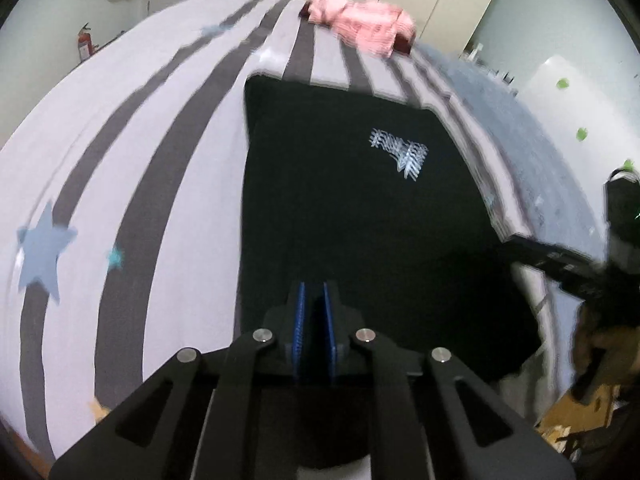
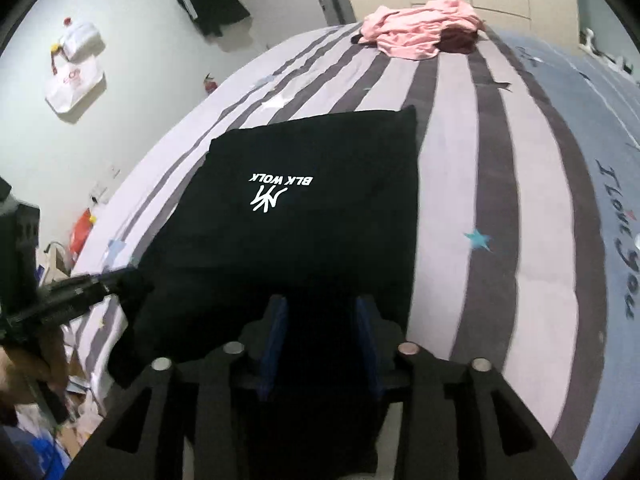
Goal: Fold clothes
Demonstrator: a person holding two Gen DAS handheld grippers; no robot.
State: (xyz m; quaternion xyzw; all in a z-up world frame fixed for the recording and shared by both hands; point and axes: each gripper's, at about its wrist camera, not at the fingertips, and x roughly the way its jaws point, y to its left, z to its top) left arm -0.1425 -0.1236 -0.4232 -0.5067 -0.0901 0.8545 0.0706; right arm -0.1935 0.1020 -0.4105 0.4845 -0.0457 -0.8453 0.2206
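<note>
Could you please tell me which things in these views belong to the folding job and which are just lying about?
Part of the job:
- black garment, spread on the striped bed
- left gripper, shut on its near edge
- right gripper, fingers apart over the near edge
- pink clothes, likely waiting

Lying about:
- dark jacket and white bag on the wall
- fire extinguisher

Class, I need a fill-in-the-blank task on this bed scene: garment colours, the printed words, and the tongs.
1. The folded garment lying on the striped bed is ____ in colour.
2. The words printed on it read BLK ____.
3. The crumpled clothes at the far end of the bed are ____.
4. The right tongs stand ____ above the garment's near edge.

Missing words: black; WOLK; pink; open
</note>
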